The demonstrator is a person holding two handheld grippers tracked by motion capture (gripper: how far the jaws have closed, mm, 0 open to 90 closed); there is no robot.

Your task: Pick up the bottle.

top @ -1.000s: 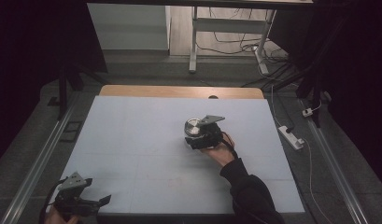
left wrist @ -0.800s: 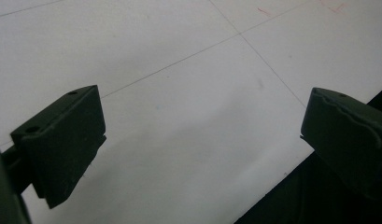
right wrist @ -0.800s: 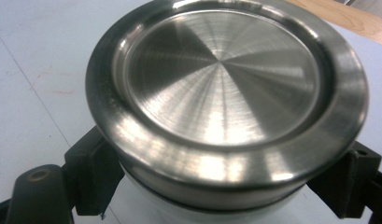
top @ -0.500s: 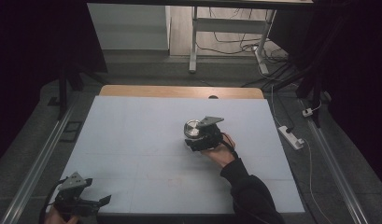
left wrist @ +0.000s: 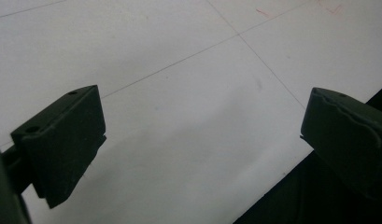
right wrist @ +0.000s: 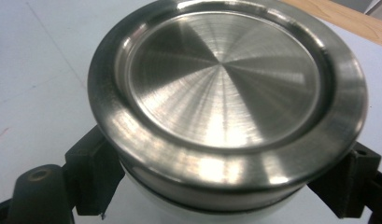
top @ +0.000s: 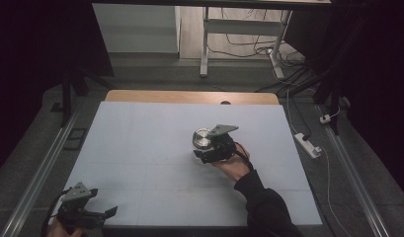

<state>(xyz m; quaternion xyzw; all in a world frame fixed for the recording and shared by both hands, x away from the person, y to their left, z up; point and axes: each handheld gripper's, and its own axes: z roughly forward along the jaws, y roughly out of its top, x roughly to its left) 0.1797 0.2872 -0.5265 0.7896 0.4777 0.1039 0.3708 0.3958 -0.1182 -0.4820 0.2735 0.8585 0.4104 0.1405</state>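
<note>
place: lab recording rig | evidence: pale table, dark curtains, floor cables, power strip

Table sheet: pale, under both grippers.
Wooden edge: beyond the right gripper.
Power strip: probably, right of it (on the floor).

Your left gripper has its two black blocky jaws spread wide apart, nothing between them. Beneath them lies the pale white tabletop sheet, crossed by thin pencil-like lines. The right-hand jaw sits over the sheet's dark edge.
</note>
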